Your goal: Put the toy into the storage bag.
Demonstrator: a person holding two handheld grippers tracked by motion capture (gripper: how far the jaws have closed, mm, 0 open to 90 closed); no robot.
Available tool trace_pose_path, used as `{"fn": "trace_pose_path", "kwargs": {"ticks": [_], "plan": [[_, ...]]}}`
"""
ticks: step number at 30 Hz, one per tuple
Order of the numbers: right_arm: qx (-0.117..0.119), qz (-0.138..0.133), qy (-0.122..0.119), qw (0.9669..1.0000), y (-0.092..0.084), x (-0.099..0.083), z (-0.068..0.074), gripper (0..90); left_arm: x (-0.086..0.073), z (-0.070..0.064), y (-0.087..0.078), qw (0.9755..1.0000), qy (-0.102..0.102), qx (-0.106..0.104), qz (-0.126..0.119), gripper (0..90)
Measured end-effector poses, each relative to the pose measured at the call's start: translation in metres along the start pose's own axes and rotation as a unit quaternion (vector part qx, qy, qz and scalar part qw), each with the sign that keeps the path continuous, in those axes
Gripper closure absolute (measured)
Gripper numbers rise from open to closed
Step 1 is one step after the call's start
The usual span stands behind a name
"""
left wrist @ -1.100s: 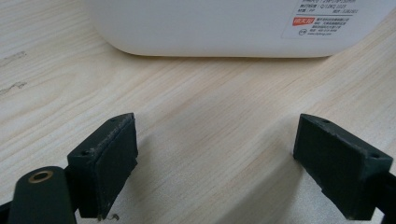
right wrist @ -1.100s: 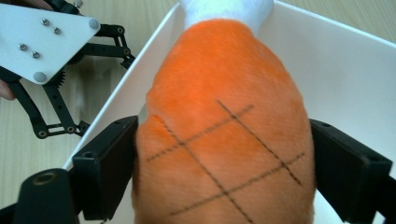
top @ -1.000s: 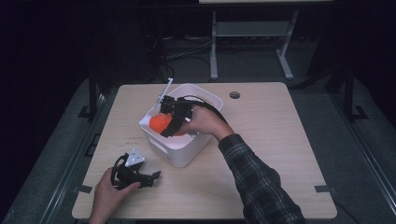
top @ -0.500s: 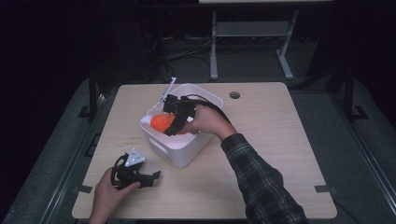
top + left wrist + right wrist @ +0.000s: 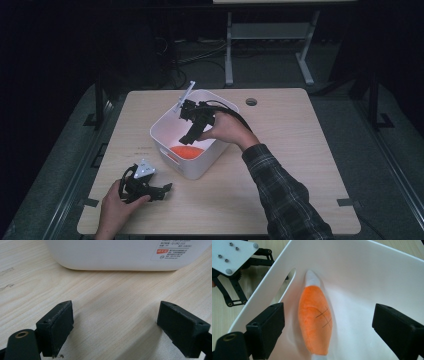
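Note:
An orange plush toy [image 5: 315, 320] with white ends and thin black stitched lines lies on the floor of a white plastic bin [image 5: 165, 127]; from above the toy [image 5: 186, 151] shows in the bin's near corner. My right gripper [image 5: 189, 134] hangs over the bin, jaws wide open and empty, pointing down at the toy [image 5: 327, 327]. My left gripper [image 5: 162, 190] rests on the table near the front left, open with bare wood between its jaws [image 5: 115, 332], facing the bin's outer wall [image 5: 112, 255].
The bin stands at the middle of a light wooden table [image 5: 300, 150] with a cable hole [image 5: 251, 102] at the back. A label [image 5: 178, 250] is stuck on the bin's wall. A table frame [image 5: 270, 35] stands on the dark floor behind.
The orange toy was held in my right gripper above the bin; now it lies on the bin floor and the right jaws stand open. The left gripper has stayed put.

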State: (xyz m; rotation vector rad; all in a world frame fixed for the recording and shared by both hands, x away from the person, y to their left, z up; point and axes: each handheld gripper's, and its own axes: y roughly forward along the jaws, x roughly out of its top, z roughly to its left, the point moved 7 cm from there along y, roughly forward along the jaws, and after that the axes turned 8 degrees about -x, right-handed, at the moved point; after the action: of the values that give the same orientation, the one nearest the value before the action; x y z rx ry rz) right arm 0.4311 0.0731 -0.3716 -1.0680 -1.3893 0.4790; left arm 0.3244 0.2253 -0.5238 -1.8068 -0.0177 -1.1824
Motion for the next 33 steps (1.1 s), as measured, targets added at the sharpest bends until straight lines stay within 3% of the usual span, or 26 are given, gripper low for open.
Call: {"fn": "trace_pose_path", "kwargs": {"ticks": [17, 29, 33], "plan": [[-0.010, -0.030, 0.024, 0.9992, -0.033, -0.030, -0.010, 10.6, 0.000, 0.000, 0.000, 1.0000, -0.001, 0.000, -0.001, 12.7], [-0.023, -0.059, 0.060, 0.9962, -0.065, -0.068, -0.013, 10.5, 0.000, 0.000, 0.000, 1.0000, -0.002, 0.001, -0.003, 12.7], [-0.029, -0.073, 0.080, 0.9937, -0.076, -0.087, -0.013, 8.9, 0.000, 0.000, 0.000, 1.0000, -0.002, 0.001, -0.004, 12.7]]}}
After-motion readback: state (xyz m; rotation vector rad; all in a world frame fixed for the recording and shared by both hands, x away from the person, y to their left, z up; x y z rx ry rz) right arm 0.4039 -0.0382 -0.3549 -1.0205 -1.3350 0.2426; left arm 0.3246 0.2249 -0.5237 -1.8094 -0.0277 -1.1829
